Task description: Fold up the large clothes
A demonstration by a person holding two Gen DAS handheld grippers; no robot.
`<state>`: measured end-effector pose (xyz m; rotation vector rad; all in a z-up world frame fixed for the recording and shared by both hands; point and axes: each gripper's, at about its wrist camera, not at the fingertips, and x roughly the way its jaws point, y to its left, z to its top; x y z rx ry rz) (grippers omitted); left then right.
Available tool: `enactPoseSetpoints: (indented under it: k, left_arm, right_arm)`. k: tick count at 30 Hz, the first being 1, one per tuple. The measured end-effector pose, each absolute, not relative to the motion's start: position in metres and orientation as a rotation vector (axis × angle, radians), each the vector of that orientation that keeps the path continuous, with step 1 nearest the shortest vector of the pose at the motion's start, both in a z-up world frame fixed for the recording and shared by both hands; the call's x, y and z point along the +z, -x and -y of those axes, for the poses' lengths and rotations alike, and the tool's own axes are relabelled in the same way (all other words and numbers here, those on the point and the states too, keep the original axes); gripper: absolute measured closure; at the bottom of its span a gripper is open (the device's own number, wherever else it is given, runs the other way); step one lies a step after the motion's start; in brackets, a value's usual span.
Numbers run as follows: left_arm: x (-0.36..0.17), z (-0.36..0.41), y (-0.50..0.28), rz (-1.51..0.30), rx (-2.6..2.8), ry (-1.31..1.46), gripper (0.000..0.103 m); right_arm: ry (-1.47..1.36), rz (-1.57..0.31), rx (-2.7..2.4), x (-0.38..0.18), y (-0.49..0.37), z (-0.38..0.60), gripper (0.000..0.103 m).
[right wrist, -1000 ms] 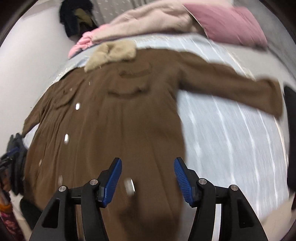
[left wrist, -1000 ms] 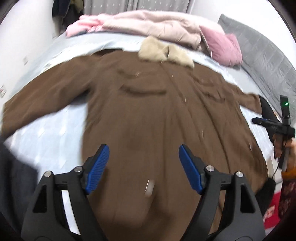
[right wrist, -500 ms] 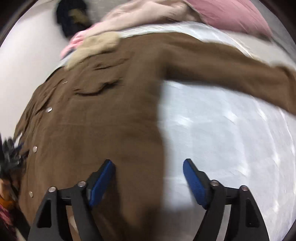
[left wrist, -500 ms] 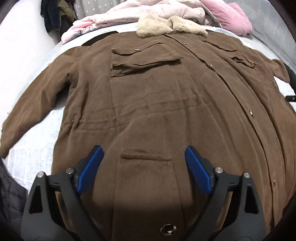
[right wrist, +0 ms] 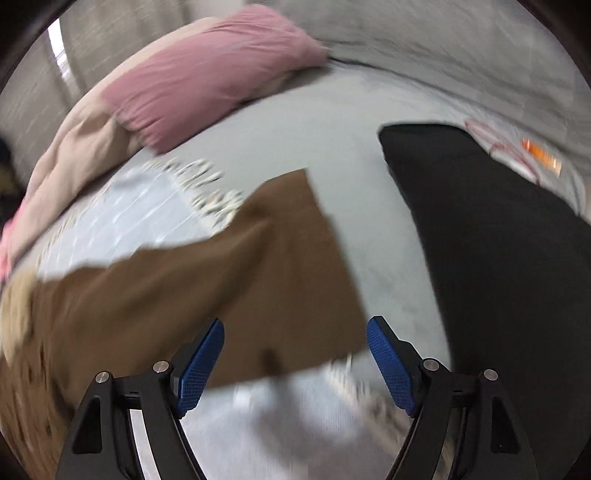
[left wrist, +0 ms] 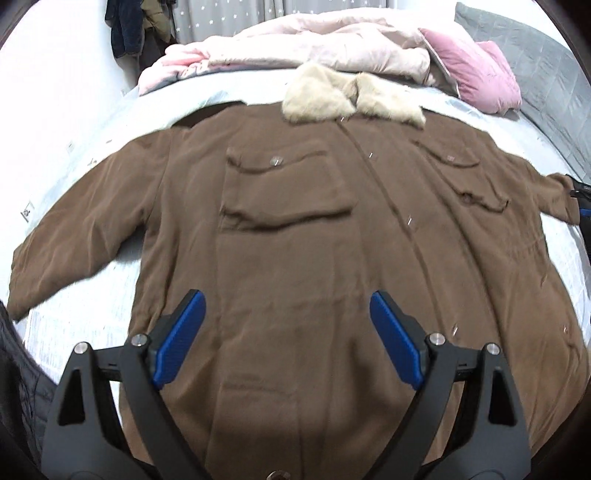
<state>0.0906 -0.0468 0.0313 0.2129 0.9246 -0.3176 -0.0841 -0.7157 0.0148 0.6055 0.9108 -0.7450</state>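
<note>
A large brown coat [left wrist: 303,236] with a beige fur collar [left wrist: 351,98] lies spread flat, front up, on a pale bed [left wrist: 85,306], both sleeves stretched out. My left gripper [left wrist: 286,332] is open and empty above the coat's lower front. My right gripper [right wrist: 295,354] is open and empty just above the cuff end of the coat's right sleeve [right wrist: 258,280]; this view is blurred by motion.
A pink quilt [left wrist: 317,44] and a pink pillow [left wrist: 476,70] lie at the head of the bed. A black garment [right wrist: 491,236] lies right of the sleeve cuff. A grey headboard [left wrist: 546,74] is at the far right. Dark clothes [left wrist: 125,26] hang at the back left.
My right gripper has swung right, from the coat's body out to the sleeve cuff. My left gripper has drawn back a little over the coat's lower front. Both stay open.
</note>
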Motion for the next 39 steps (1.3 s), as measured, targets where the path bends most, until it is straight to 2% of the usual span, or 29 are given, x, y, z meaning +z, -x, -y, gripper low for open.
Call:
enactPoseSetpoints:
  k: [6,7,10,11,13,15,18,21,22,23,27,29,34,39]
  left_arm:
    - [0.021,0.072,-0.110,-0.956,-0.356,-0.150,0.012]
    - [0.016,0.076,-0.113,-0.969,-0.366,-0.134,0.012]
    - [0.007,0.085,-0.119,-0.998,-0.370,-0.130,0.012]
    - [0.005,0.088,-0.119,-1.005,-0.368,-0.143,0.012]
    - [0.004,0.090,-0.118,-1.000,-0.364,-0.161,0.012]
    - [0.003,0.089,-0.116,-0.996,-0.358,-0.173,0.012]
    - [0.005,0.086,-0.113,-1.012,-0.363,-0.159,0.012]
    - [0.011,0.082,-0.111,-0.994,-0.379,-0.168,0.012]
    - [0.012,0.081,-0.111,-0.989,-0.375,-0.172,0.012]
    - [0.014,0.080,-0.113,-0.986,-0.371,-0.171,0.012]
    - [0.016,0.073,-0.117,-0.978,-0.395,-0.110,0.012]
    - [0.011,0.071,-0.117,-0.972,-0.410,-0.078,0.012]
    - [-0.005,0.068,-0.118,-0.991,-0.424,-0.028,0.012]
    - [-0.004,0.056,-0.116,-0.947,-0.463,0.030,0.012]
  right_arm:
    - [-0.641,-0.821,-0.791,0.011,0.050,0.770,0.023]
    - [-0.661,-0.831,-0.790,0.005,0.044,0.776,0.027]
    - [-0.685,-0.922,-0.663,-0.014,0.029,0.777,0.098]
    - [-0.649,-0.928,-0.667,-0.011,0.028,0.774,0.099]
    - [-0.484,-0.868,-0.748,0.013,0.029,0.768,0.099]
    - [-0.404,-0.902,-0.880,0.013,0.030,0.779,0.098]
    - [-0.586,-0.894,-0.843,0.005,0.043,0.798,0.093]
    - [-0.560,-0.847,-0.857,0.019,0.057,0.788,0.065]
    - [-0.563,-0.837,-0.841,0.025,0.066,0.783,0.051]
    - [-0.584,-0.820,-0.824,0.032,0.077,0.777,0.046]
    - [-0.698,-0.803,-0.761,0.042,0.115,0.750,0.043]
    - [-0.755,-0.800,-0.700,0.036,0.128,0.728,0.039]
    - [-0.993,-0.881,-0.567,-0.020,0.126,0.681,0.036]
    - [-0.923,-0.748,-0.701,-0.020,0.103,0.677,0.034]
